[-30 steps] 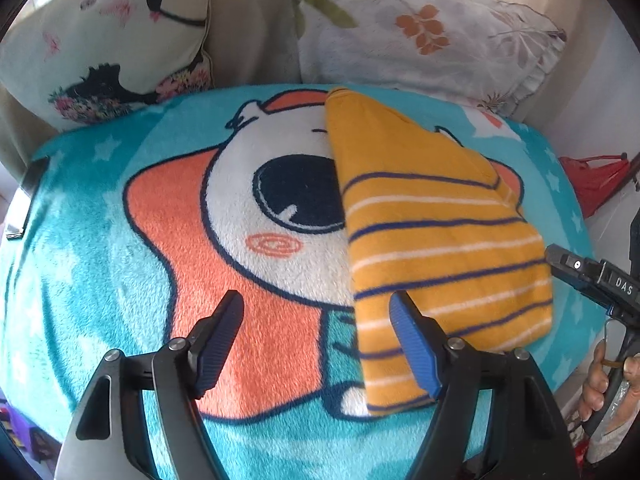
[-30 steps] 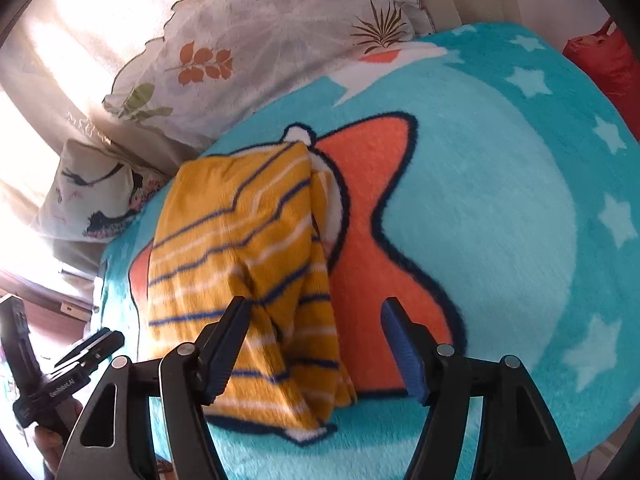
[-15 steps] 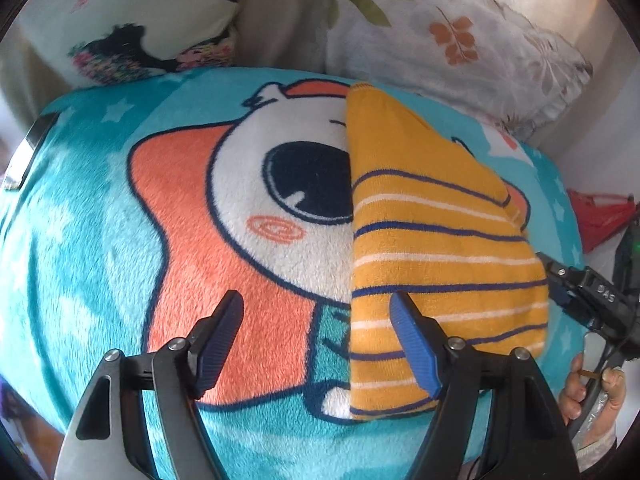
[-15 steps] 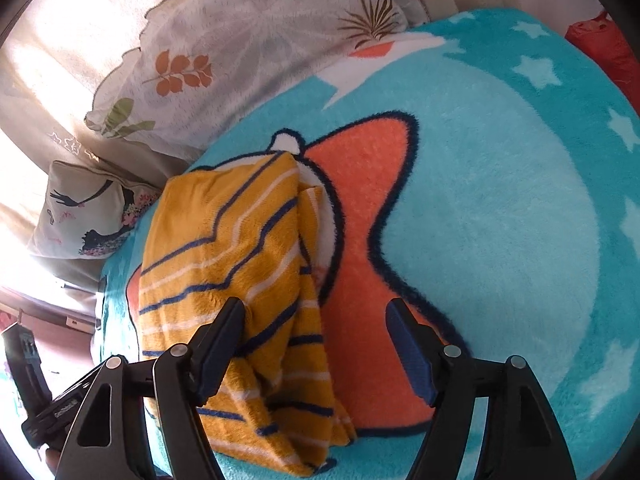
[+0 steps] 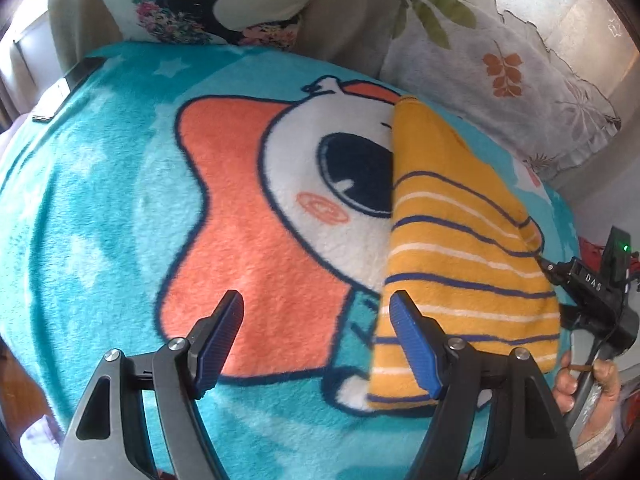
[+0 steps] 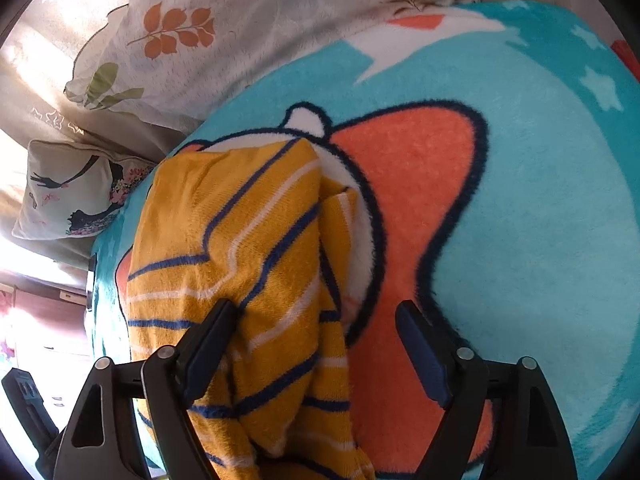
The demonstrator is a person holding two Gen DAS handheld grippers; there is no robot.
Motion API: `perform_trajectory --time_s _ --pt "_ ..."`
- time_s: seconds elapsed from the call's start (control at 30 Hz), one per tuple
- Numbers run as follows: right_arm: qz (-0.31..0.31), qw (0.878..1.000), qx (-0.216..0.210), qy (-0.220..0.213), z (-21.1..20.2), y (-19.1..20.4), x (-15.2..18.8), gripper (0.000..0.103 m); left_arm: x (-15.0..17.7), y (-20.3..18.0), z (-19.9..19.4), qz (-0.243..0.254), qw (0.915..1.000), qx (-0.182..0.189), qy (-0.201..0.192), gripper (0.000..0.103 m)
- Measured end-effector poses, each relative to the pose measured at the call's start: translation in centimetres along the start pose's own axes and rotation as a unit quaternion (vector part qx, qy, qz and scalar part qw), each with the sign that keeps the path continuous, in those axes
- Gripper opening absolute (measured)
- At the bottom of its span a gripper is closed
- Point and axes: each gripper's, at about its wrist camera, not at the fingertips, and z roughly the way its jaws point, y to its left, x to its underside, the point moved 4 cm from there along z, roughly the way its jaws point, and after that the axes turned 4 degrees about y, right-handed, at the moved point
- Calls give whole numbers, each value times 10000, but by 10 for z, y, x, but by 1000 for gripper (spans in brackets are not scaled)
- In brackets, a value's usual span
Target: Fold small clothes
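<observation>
A small yellow garment with navy and white stripes (image 5: 460, 248) lies folded on a turquoise cartoon blanket (image 5: 100, 208). My left gripper (image 5: 316, 336) is open and empty above the blanket, its right finger just over the garment's near left edge. My right gripper (image 6: 316, 344) is open, low over the garment's right side (image 6: 240, 248); its left finger sits over the cloth and a folded flap lies between the jaws. The right gripper's body (image 5: 592, 292) shows at the garment's right edge in the left wrist view.
A leaf-print pillow (image 5: 500, 60) and a bird-print cushion (image 5: 224, 4) lean at the blanket's far edge. A dark flat object (image 5: 68, 88) lies on the blanket's far left corner. A red item (image 6: 628, 56) lies off the right edge.
Both grippers moved forward and lower toward the blanket. The right gripper came in over the garment's right edge. The left view shifted left. Jaws stayed open.
</observation>
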Motion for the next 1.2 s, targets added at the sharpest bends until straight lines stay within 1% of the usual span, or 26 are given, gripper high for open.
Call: perform_trajectory --time_s 0.07,0.13,0.2,0.37,0.43,0.5,0.57,0.67,0.73,0.8,0.83,0.87,0.9,0.93,0.97,1.0,1.03,1.07,1.13,1.2 --pt "159 9997 -208 26 3 -6 2 89 -6 -8 8 -10 9998 165 63 74" --pt "203 9991 -373 -39 1 -10 5 89 -13 -15 18 -33 9992 364 165 75" --pt "143 9991 -403 -77 0 -9 7 89 -17 -22 29 -62 9979 587 275 75" --pt "39 9983 -526 -242 -1 -9 10 92 -20 -31 45 -183 9944 959 413 75" --pt "91 9980 -577 -232 -1 -10 11 92 -21 -36 49 -202 9914 1204 479 75" --pt "202 9978 -620 -146 -6 -16 16 92 -21 -45 56 -151 9861 1521 647 75" --pt "287 9974 -639 -162 -12 -19 18 92 -22 -53 63 -56 9817 1735 777 75" --pt "185 9975 -615 -282 -21 -15 20 92 -28 -58 70 128 9819 1705 810 75" --pt "89 9975 -613 -330 -23 -8 18 92 -32 -59 74 80 9790 1848 863 75" --pt "-18 9976 -614 -333 -19 -1 13 92 -33 -62 79 -12 9733 2059 1013 75" --pt "-42 9975 -642 -295 -15 2 10 92 -31 -66 81 21 9718 2102 1070 76" --pt "-51 9973 -697 -206 -8 6 7 92 -32 -70 81 139 9722 2069 1086 76" --pt "-29 9971 -763 -37 3 9 5 92 -31 -74 80 282 9734 2000 1081 73" --pt "24 9969 -774 127 14 10 3 90 -31 -77 77 387 9740 1957 1069 65" --pt "69 9969 -752 203 20 13 3 80 -31 -78 72 456 9739 1956 1058 60" --pt "26 9976 -690 88 19 19 1 68 -32 -77 68 496 9738 1957 1050 50" --pt "53 9971 -736 205 22 26 2 65 -34 -76 63 541 9736 1966 1026 44" --pt "100 9975 -674 185 21 32 2 60 -36 -73 59 561 9732 1989 1005 42" --pt "-109 9985 -531 78 17 50 3 52 -40 -68 51 570 9738 1990 940 38" --pt "-258 9985 -485 -2 12 68 4 48 -46 -62 40 591 9757 1949 807 37"
